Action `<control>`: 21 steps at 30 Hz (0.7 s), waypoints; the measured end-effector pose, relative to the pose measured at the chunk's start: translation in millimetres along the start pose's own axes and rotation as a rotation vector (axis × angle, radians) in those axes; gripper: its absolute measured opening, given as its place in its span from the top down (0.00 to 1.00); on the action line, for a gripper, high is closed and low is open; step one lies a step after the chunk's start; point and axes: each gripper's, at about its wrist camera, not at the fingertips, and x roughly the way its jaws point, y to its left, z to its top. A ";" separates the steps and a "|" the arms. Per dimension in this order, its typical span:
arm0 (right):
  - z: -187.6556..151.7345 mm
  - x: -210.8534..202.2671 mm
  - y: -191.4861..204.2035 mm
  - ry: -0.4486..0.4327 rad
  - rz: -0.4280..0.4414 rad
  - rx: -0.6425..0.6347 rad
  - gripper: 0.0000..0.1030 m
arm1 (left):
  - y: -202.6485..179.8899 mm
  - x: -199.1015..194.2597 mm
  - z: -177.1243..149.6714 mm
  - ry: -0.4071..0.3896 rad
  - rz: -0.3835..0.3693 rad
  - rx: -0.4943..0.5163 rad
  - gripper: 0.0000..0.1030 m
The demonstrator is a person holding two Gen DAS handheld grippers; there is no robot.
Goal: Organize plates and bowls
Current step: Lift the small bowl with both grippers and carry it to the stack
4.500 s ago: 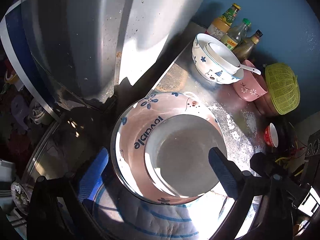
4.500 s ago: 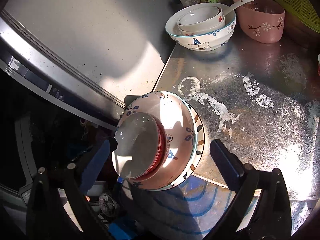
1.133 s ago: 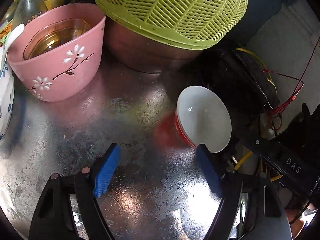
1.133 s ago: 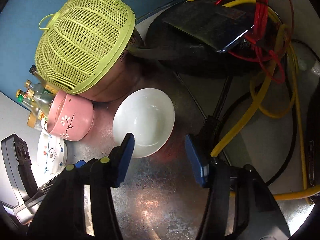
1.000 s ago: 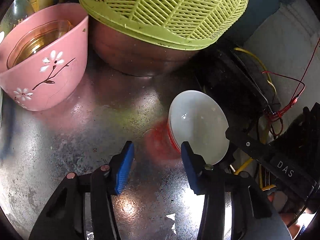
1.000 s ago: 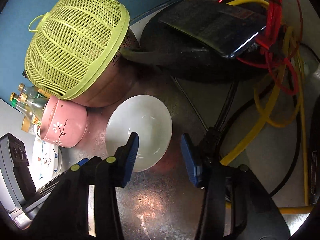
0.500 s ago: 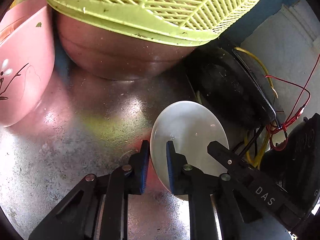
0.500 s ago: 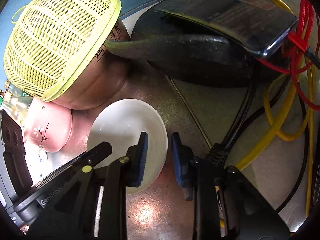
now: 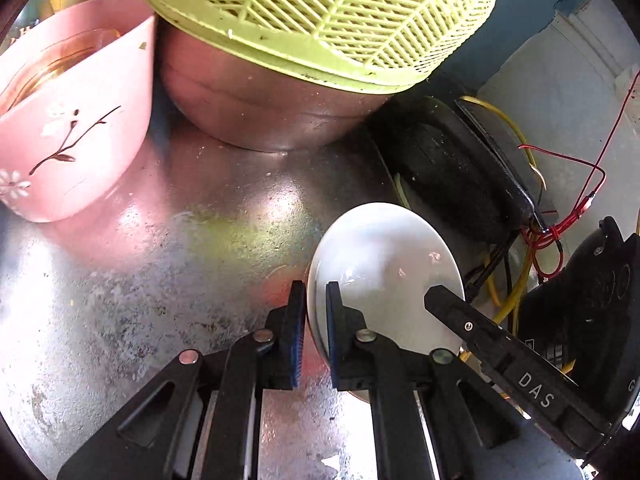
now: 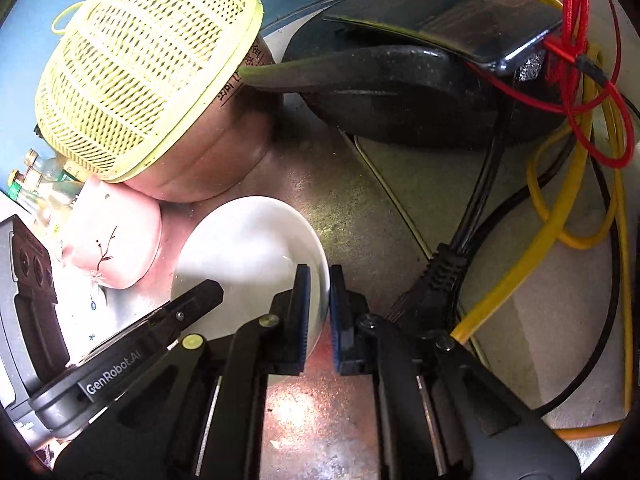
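A small bowl (image 9: 384, 264), white inside and red outside, sits on the metal counter (image 9: 160, 280). My left gripper (image 9: 316, 300) is shut on its left rim, one finger inside and one outside. My right gripper (image 10: 318, 284) is shut on the opposite rim of the same bowl (image 10: 244, 244). Each gripper shows in the other's view, at the bowl's far side. A pink flowered bowl (image 9: 72, 120) with a glass inside stands to the left.
A brown bowl (image 9: 264, 112) under a yellow-green mesh cover (image 9: 320, 12) stands behind. A black pan (image 10: 400, 80), a phone and yellow, red and black cables (image 10: 560, 200) crowd the right side. Bottles (image 10: 36, 176) stand far back left.
Both grippers moved from the plate stack to the small bowl and closed from wide open onto its opposite rims.
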 end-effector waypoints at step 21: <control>-94.8 -87.7 57.4 0.035 0.127 -0.155 0.91 | 15.8 -136.2 -112.4 -0.108 0.107 -0.067 0.92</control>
